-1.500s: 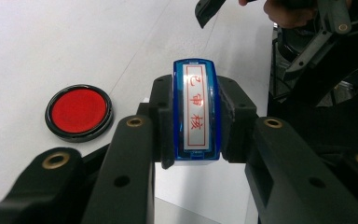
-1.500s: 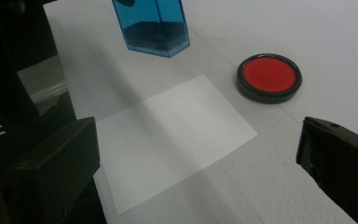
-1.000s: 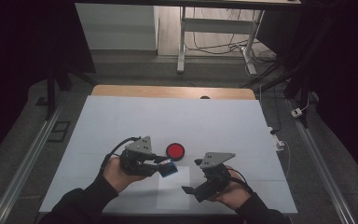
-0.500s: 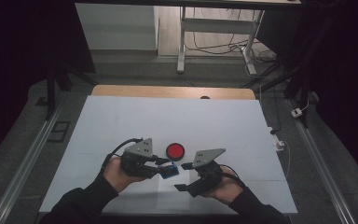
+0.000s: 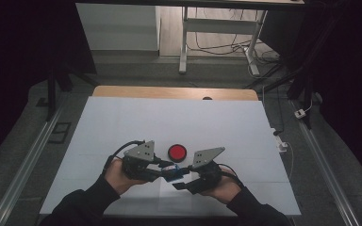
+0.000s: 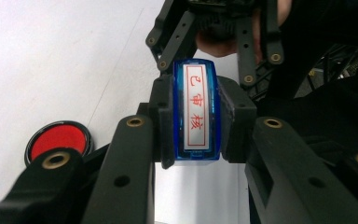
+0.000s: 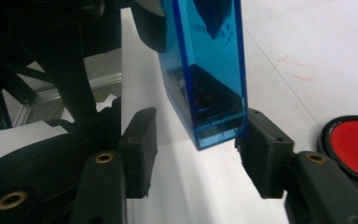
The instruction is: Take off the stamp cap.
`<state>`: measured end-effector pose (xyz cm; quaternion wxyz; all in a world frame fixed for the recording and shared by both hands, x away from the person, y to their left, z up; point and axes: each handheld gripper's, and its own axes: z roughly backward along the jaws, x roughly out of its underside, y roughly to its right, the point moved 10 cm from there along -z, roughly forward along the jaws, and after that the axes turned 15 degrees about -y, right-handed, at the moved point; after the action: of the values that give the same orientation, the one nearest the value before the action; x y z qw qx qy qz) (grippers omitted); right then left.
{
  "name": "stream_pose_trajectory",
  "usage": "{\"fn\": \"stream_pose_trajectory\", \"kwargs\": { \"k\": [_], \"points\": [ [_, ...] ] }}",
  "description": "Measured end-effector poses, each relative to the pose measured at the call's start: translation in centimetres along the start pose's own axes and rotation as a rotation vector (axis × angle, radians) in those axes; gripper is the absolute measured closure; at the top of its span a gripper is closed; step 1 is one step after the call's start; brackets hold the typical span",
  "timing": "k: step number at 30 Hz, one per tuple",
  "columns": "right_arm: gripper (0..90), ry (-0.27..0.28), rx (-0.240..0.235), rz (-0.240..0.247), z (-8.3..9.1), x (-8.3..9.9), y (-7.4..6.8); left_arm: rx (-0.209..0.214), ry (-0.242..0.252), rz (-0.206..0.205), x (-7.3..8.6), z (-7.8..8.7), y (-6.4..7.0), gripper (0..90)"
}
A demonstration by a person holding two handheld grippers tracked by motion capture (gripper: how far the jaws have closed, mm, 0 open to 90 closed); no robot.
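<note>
While the left gripper [image 6: 190, 122] clamps a translucent blue self-inking stamp [image 6: 194, 109] between both pads above the near middle of the white table [image 5: 122, 122], the right gripper [image 7: 195, 156] stands open around the stamp's lower end, one pad touching its edge and the other still apart. A clean handover or pull would call for the right jaws to close squarely on the flat sides before the left lets go. A round red ink pad [image 5: 177, 152] lies just beyond the two grippers, near enough to be knocked.
</note>
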<state>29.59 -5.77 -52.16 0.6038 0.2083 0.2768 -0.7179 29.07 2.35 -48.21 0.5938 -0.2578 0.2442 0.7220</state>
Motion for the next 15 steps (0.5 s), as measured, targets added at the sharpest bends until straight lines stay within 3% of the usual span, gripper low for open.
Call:
{"fn": "stream_pose_trajectory", "kwargs": {
  "k": [9,15],
  "points": [
    [63.2,0.036,-0.06,0.017,0.21,-0.42,-0.33,0.017,0.044,-0.044,-0.39,0.28,0.48,70.4],
    [65.2,0.055,-0.081,0.024,0.37,-0.6,-0.51,0.027,0.068,-0.062,-0.46,0.5,0.58,70.4]
  ]
}}
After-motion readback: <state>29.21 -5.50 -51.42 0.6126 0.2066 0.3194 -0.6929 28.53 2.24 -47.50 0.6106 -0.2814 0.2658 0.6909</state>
